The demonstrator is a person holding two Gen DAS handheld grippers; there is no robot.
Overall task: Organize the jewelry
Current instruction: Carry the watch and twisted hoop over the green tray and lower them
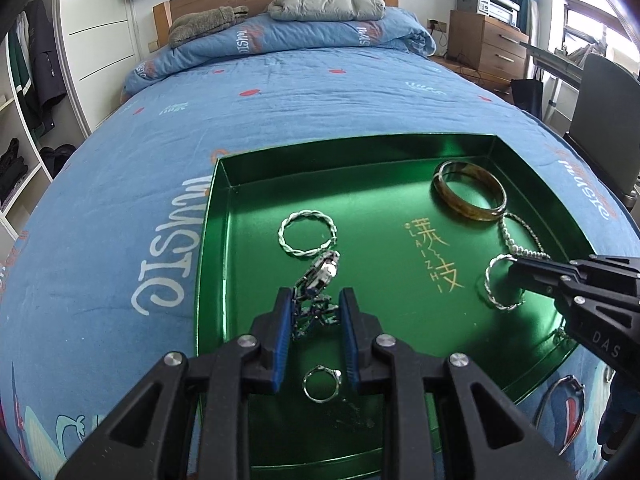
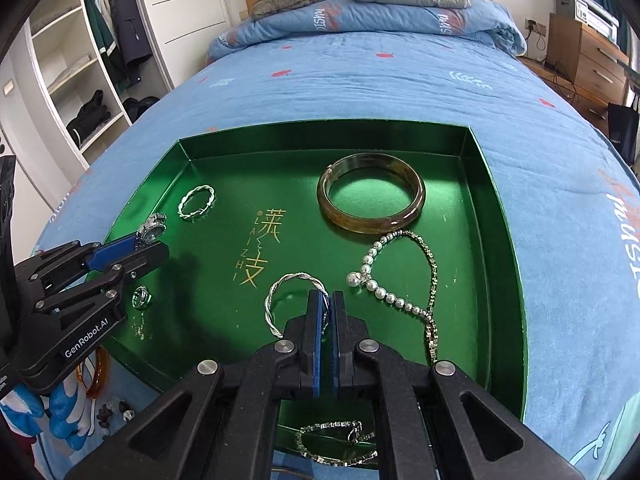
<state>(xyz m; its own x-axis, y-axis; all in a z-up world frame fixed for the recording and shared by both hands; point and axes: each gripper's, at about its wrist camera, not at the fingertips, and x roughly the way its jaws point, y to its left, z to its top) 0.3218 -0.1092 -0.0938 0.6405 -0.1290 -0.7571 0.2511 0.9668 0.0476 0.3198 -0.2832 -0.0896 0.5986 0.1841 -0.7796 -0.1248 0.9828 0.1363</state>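
A: So how far along does the tidying look?

B: Well past halfway, I'd judge. Inside the green tray [image 2: 496, 240] lie an amber bangle [image 2: 370, 196] at about one o'clock, a pearl-and-chain necklace [image 2: 404, 280] at three o'clock, a small twisted silver ring [image 2: 196, 202] at ten o'clock and a little stone ring [image 2: 141, 297] at eight o'clock.

A: And the claws?

B: The right gripper [image 2: 328, 308] is closed on the rim of a larger twisted silver bangle [image 2: 280, 300], low over the tray floor near six o'clock from its own camera. The left gripper [image 1: 314, 304] has its blue pads [image 1: 282, 320] partly closed around the linked band of a wristwatch [image 1: 322, 272], whose face points away toward the tray's middle. The pads appear to touch the band, though the tangle of links makes contact hard to confirm.

A: What is left?

B: Both held pieces seem ready to be set down. Outside the tray, on the blue bedspread [image 2: 360, 80], I see an orange bangle [image 2: 100, 372] and a few small earrings [image 2: 116, 412] at seven o'clock in the right camera. A silver chain [image 2: 336, 440] lies at six o'clock by the near rim; whether it is inside I cannot tell.
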